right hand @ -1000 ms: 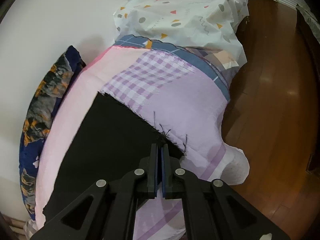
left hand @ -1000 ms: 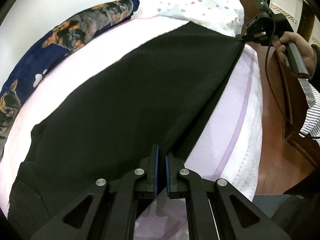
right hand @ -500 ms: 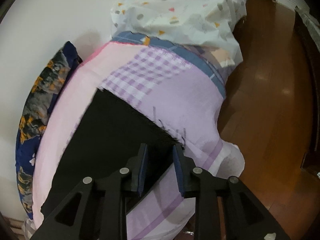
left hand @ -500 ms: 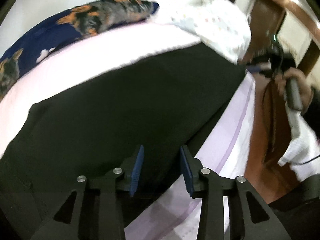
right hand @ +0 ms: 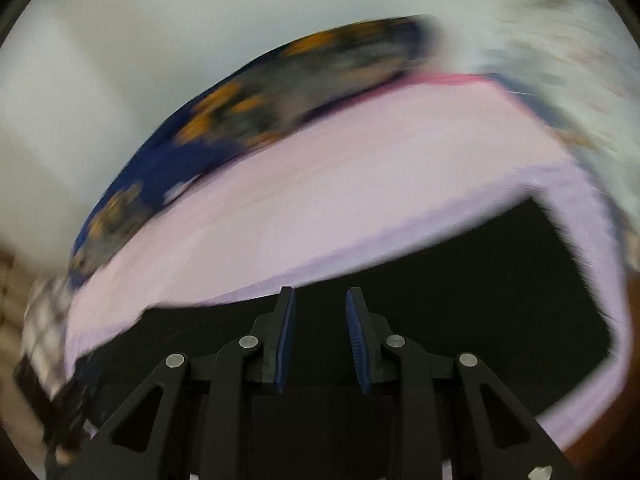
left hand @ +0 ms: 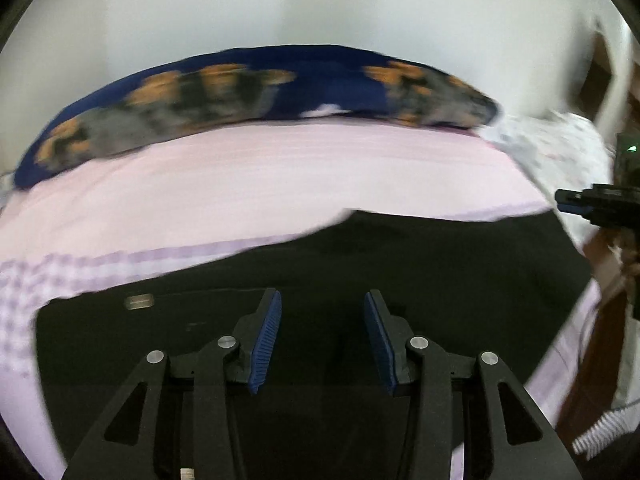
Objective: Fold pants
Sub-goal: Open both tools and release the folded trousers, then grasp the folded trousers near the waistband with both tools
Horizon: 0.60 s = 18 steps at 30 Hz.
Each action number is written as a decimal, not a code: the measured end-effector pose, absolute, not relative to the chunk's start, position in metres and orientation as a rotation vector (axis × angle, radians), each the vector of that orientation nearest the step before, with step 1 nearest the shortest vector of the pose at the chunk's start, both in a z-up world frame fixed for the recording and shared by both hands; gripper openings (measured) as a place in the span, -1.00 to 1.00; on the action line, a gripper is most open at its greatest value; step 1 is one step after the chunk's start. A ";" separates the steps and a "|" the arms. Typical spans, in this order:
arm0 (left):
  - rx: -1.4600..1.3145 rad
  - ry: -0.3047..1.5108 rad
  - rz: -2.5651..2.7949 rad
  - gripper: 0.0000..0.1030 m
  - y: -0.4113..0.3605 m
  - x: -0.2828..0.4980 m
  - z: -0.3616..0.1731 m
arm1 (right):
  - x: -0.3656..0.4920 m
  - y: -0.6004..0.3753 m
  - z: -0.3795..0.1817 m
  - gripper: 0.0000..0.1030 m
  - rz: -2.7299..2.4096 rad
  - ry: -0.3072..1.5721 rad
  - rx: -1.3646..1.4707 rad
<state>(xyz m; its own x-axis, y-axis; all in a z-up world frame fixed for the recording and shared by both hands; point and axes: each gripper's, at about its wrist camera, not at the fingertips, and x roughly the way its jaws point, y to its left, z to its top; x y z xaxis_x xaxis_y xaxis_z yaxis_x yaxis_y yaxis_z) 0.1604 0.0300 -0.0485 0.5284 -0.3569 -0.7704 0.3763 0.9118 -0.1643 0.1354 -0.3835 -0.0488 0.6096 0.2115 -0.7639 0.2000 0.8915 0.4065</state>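
Observation:
Black pants lie flat on the pink-and-lilac bed sheet, with a small grey label near their left edge. My left gripper hovers over the cloth with its jaws opening, and nothing sits between the blue pads. The right wrist view shows the same pants, frayed threads at their right end. Over their near edge my right gripper is open and holds nothing. Its tip also pokes in at the right of the left wrist view. Both views are blurred.
A long navy bolster with a dog print lies along the white wall behind the bed. A white patterned quilt is bunched at the right end. Brown wooden floor and a striped sleeve show at the right.
Both grippers were shut on the edge of the pants a second ago and have let go. Both have rolled and swung, so the bed now lies level across each view.

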 end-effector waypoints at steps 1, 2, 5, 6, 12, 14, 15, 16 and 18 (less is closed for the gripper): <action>0.014 0.916 -0.404 -0.13 0.043 0.162 -0.050 | 0.152 -0.363 -0.052 -0.51 0.076 0.954 0.475; 0.006 0.917 -0.380 -0.13 0.052 0.164 -0.051 | 0.164 -0.347 -0.055 -0.51 0.123 0.977 0.464; -0.011 0.924 -0.321 -0.13 0.079 0.165 -0.058 | 0.200 -0.291 -0.065 -0.49 0.254 1.037 0.397; -0.016 0.924 -0.318 -0.13 0.084 0.165 -0.060 | 0.209 -0.273 -0.070 -0.41 0.291 1.061 0.375; -0.001 0.911 -0.360 -0.13 0.093 0.160 -0.068 | 0.257 -0.203 -0.092 -0.28 0.441 1.162 0.301; -0.012 0.913 -0.366 -0.13 0.096 0.162 -0.072 | 0.269 -0.189 -0.103 -0.24 0.474 1.208 0.278; -0.029 0.915 -0.371 -0.13 0.099 0.161 -0.074 | 0.272 -0.184 -0.108 -0.24 0.488 1.232 0.274; -0.041 0.917 -0.377 -0.13 0.100 0.161 -0.075 | 0.274 -0.180 -0.112 -0.25 0.502 1.251 0.274; -0.060 0.921 -0.390 -0.13 0.104 0.162 -0.077 | 0.277 -0.172 -0.114 -0.35 0.530 1.249 0.273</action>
<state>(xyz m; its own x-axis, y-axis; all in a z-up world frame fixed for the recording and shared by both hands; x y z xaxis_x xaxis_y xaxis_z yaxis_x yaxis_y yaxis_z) 0.1624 0.1038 -0.0773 0.5403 -0.3536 -0.7636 0.3029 0.9283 -0.2156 0.2766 -0.1721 -0.1139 0.2168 0.5213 -0.8254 -0.2316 0.8488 0.4753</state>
